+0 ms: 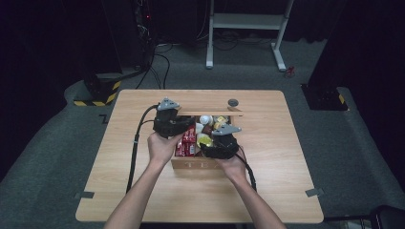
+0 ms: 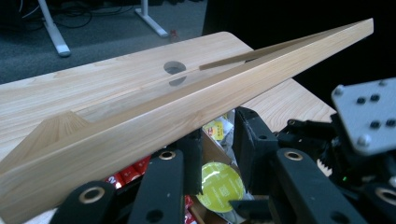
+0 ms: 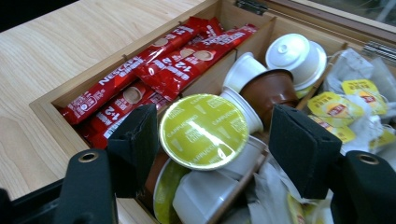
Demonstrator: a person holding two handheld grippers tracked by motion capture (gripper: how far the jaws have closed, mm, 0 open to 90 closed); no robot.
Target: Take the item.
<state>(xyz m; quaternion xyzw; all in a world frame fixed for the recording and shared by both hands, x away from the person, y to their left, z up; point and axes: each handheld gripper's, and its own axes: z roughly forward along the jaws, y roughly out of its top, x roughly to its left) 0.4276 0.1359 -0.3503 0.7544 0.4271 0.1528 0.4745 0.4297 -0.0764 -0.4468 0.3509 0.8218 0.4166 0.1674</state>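
Progress: we judge the wooden box opened, its lid raised; no capsule lifted out yet.
Left gripper: we see the lid edge between its jaws; clamped or not, we cannot tell.
Left compartment: red sachets.
Middle compartment: capsules, yellow-lidded one on top.
Right gripper: jaws released, straddling that capsule.
Right compartment: tea bags.

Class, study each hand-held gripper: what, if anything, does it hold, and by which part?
Right hand-held gripper: nothing gripped; its open jaws straddle the yellow-lidded capsule. Left hand-held gripper: beneath the wooden lid edge; whether it grips cannot be told.
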